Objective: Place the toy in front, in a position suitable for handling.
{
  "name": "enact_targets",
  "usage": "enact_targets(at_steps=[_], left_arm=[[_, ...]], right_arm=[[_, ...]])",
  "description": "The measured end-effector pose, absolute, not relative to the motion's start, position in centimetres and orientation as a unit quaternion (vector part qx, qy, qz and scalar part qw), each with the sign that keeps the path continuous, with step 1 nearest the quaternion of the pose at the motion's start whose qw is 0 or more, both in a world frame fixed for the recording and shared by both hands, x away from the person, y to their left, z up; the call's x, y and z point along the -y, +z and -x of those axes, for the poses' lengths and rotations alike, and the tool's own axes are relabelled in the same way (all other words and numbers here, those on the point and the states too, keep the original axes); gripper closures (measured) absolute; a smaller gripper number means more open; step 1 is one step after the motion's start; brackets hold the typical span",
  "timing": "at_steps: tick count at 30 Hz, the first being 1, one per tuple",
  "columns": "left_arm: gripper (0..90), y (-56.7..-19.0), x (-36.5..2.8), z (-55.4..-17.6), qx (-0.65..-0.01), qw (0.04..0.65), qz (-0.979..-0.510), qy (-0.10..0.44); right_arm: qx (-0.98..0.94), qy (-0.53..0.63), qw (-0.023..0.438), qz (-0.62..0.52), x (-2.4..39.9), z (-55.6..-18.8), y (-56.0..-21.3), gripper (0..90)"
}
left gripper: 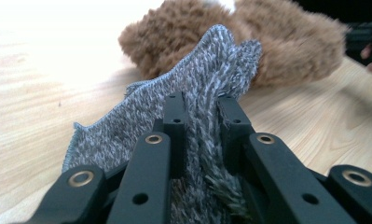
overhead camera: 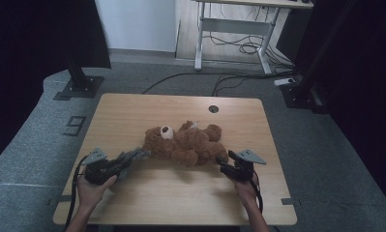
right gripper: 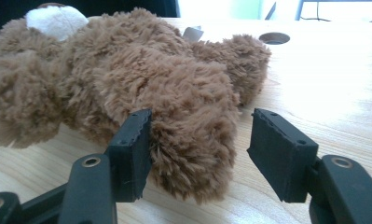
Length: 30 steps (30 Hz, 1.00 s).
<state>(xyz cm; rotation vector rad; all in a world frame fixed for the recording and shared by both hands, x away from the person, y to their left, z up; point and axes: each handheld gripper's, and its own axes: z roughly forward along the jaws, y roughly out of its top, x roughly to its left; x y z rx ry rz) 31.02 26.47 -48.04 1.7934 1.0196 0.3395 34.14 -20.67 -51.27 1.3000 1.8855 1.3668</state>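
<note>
A brown teddy bear (overhead camera: pixel 185 142) (right gripper: pixel 127 74) lies on its back in the middle of the wooden table (overhead camera: pixel 132 111); its white muzzle (overhead camera: pixel 167 131) points up. My left gripper (overhead camera: pixel 125 162) (left gripper: pixel 203 105) is shut on a grey knitted cloth (overhead camera: pixel 135 155) (left gripper: pixel 207 79), which it holds off the table just left of the bear (left gripper: pixel 291 42). My right gripper (overhead camera: pixel 223 164) (right gripper: pixel 200 135) stands open around one of the bear's furry legs (right gripper: pixel 197 140). Its left jaw touches the fur, and its right jaw stands apart from it.
A round cable hole (overhead camera: pixel 213 108) (right gripper: pixel 273 37) sits near the table's far edge. Black stand bases (overhead camera: pixel 79 84) (overhead camera: pixel 297 94) rest on the grey floor at both far corners. A white-legged desk (overhead camera: pixel 234 29) with loose cables stands farther back.
</note>
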Motion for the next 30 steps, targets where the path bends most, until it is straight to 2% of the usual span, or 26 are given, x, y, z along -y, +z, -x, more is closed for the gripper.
enact_targets(at_steps=[19, 23, 24, 30], left_arm=[[76.3, -44.0, -22.4, -31.9, -0.372, 0.543, -0.74, 0.14], [76.4, -43.5, -21.4, -32.3, -0.363, 0.546, -0.741, 0.142], [76.4, -43.4, -21.2, -32.5, -0.361, 0.546, -0.742, 0.142], [76.4, -43.2, -19.1, -33.8, -0.35, 0.543, -0.751, 0.135]], right_arm=[[-0.695, 0.497, 0.21, -0.476, 20.5, -34.8, -52.0, 31.5], [-0.695, 0.501, 0.205, -0.474, 20.4, -35.0, -52.1, 33.7], [-0.695, 0.504, 0.201, -0.472, 20.3, -35.0, -52.1, 38.4], [-0.698, 0.507, 0.201, -0.464, 20.3, -35.1, -52.1, 44.5]])
